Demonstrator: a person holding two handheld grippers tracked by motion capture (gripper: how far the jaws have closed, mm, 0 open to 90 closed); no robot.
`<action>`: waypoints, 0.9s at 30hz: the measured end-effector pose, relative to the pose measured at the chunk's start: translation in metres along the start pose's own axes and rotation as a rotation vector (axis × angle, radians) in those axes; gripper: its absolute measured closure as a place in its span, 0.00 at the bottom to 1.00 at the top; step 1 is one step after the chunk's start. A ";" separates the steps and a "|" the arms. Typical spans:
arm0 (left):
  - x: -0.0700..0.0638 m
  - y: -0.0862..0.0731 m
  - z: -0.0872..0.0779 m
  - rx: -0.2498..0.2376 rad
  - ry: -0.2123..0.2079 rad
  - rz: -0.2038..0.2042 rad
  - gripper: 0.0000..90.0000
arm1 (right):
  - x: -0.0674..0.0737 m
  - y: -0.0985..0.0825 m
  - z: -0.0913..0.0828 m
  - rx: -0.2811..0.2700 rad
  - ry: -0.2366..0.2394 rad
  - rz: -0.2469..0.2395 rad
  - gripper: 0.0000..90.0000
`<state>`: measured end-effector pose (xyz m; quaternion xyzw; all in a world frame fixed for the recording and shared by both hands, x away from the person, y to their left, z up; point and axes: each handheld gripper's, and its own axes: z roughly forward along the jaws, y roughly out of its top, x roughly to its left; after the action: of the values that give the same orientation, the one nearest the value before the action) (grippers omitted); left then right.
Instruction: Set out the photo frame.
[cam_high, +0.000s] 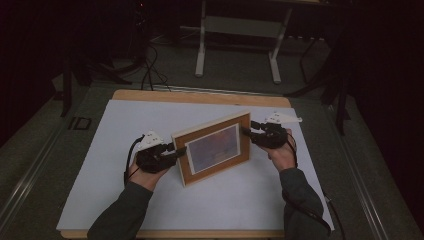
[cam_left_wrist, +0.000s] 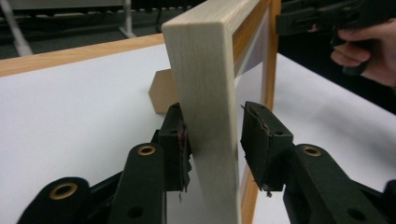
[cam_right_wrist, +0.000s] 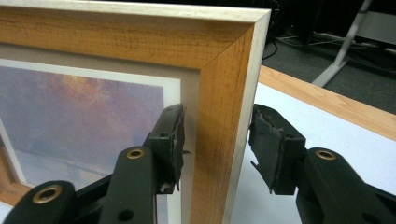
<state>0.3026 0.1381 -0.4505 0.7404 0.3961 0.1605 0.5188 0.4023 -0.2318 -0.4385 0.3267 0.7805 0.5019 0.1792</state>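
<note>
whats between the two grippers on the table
The picture frame, standing upright on the white table. In the high view the left gripper straddles its left edge and the right gripper its right edge.

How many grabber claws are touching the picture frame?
2. The left gripper straddles the picture frame's left edge, one pad touching. The right gripper straddles its right edge near the top corner, one pad touching. Neither squeezes it.

No text, label, brand, number or sign can be read anywhere in these views.
</note>
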 end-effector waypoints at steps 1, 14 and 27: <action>0.000 0.000 0.000 -0.002 -0.002 -0.007 0.73 | -0.001 0.001 0.000 0.002 0.006 0.002 0.60; 0.000 0.000 -0.001 0.006 -0.003 -0.020 0.75 | -0.013 0.008 0.008 0.023 0.063 0.043 0.55; 0.007 0.005 0.003 0.023 -0.010 -0.005 0.75 | -0.029 0.008 0.016 0.023 0.198 0.124 0.51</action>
<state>0.3110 0.1410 -0.4480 0.7461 0.3972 0.1508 0.5127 0.4355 -0.2392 -0.4397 0.3252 0.7786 0.5326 0.0662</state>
